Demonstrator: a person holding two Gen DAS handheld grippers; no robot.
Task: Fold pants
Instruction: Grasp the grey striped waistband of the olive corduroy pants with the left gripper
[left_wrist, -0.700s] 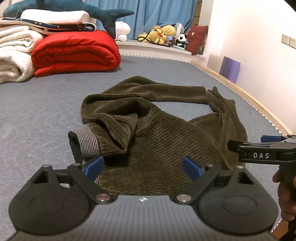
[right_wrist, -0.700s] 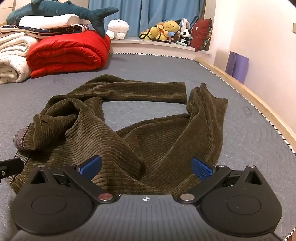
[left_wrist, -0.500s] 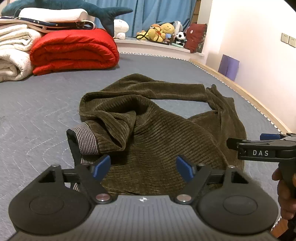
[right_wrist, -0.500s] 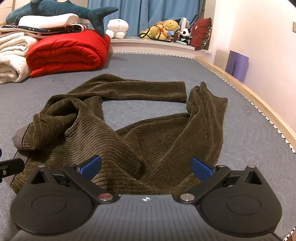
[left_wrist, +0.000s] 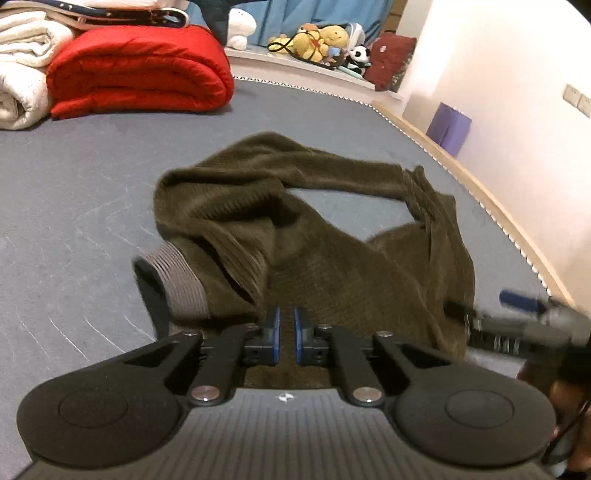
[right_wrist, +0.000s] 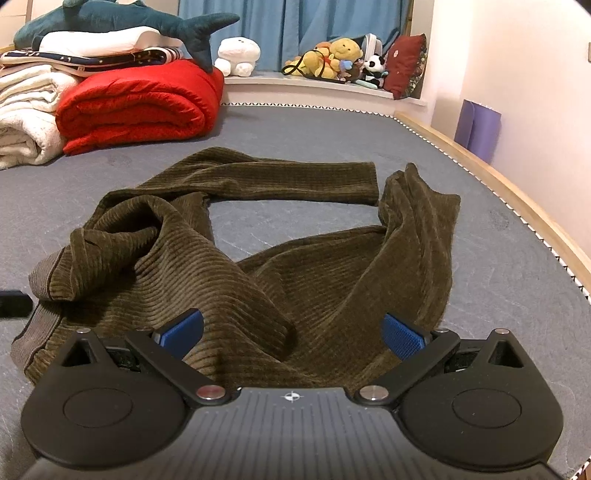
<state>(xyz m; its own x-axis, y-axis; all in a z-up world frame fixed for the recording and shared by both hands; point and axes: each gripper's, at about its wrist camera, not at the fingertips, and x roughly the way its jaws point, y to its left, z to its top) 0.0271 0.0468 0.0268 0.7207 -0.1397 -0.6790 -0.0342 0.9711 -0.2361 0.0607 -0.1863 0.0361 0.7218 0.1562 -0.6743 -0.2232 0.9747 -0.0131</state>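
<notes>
Olive corduroy pants (left_wrist: 332, 266) lie crumpled on the grey mattress (left_wrist: 74, 192), legs bent into a loop, the grey ribbed waistband (left_wrist: 181, 284) turned out at the left. My left gripper (left_wrist: 287, 325) is shut, its blue pads pinching the pants' near edge just right of the waistband. In the right wrist view the pants (right_wrist: 332, 280) fill the middle, and my right gripper (right_wrist: 291, 328) hangs open over their near fold with nothing clamped. The right gripper (left_wrist: 517, 314) also shows blurred at the right of the left wrist view.
A red quilt (right_wrist: 140, 103) and white blankets (right_wrist: 26, 110) are stacked at the far left, with a shark plush (right_wrist: 129, 18) on top. Soft toys (right_wrist: 332, 55) line the far ledge. The wooden bed edge (right_wrist: 517, 192) runs along the right, by a purple mat (right_wrist: 478, 125).
My left gripper's jaws have gone from wide apart to shut on the pants' near edge, and that view has shifted closer. The right gripper has stayed open and still.
</notes>
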